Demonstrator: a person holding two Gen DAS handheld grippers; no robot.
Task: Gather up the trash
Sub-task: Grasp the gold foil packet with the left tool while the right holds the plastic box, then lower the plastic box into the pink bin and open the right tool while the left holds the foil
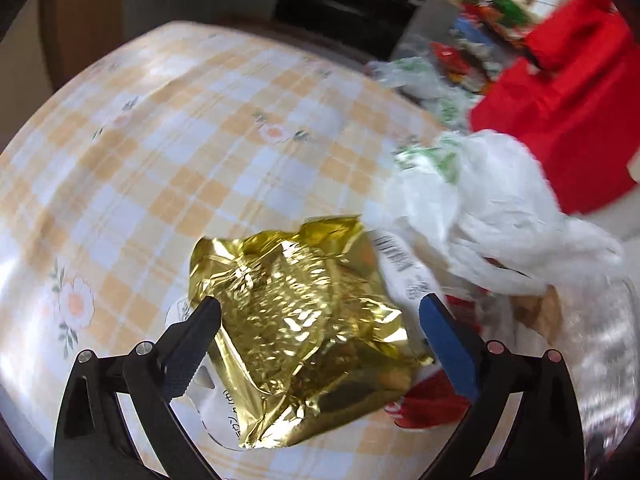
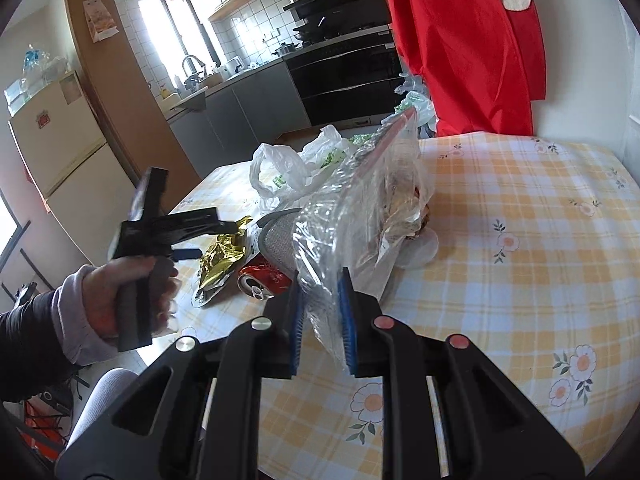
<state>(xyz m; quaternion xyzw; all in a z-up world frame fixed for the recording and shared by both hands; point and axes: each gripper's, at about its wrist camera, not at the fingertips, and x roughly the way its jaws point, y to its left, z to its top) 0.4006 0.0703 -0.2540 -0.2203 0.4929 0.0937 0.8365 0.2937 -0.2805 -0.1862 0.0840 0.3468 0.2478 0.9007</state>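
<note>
Left gripper (image 1: 320, 312): the jaws are spread wide above the gold foil wrapper (image 1: 296, 332); nothing is pinched, and the wrapper is seen between the two fingers, lying on the table.
Right gripper (image 2: 320, 280): the jaws are pressed together on an edge of the clear plastic bag (image 2: 360, 208), which is held up at the near side of the table.
Clear plastic bag: crumpled paper and other scraps are seen inside it.
Gold foil wrapper: it is found at the left of the table, just beside a crushed red can (image 2: 264, 280).
White plastic bag (image 2: 292, 164): it is seen beyond the clear bag, toward the far edge.
Left hand (image 2: 132, 296): it is wrapped around the handle of the left tool, with a pale cuff at the wrist.
Table (image 2: 520, 280): it is covered with a yellow checked cloth printed with flowers.
</note>
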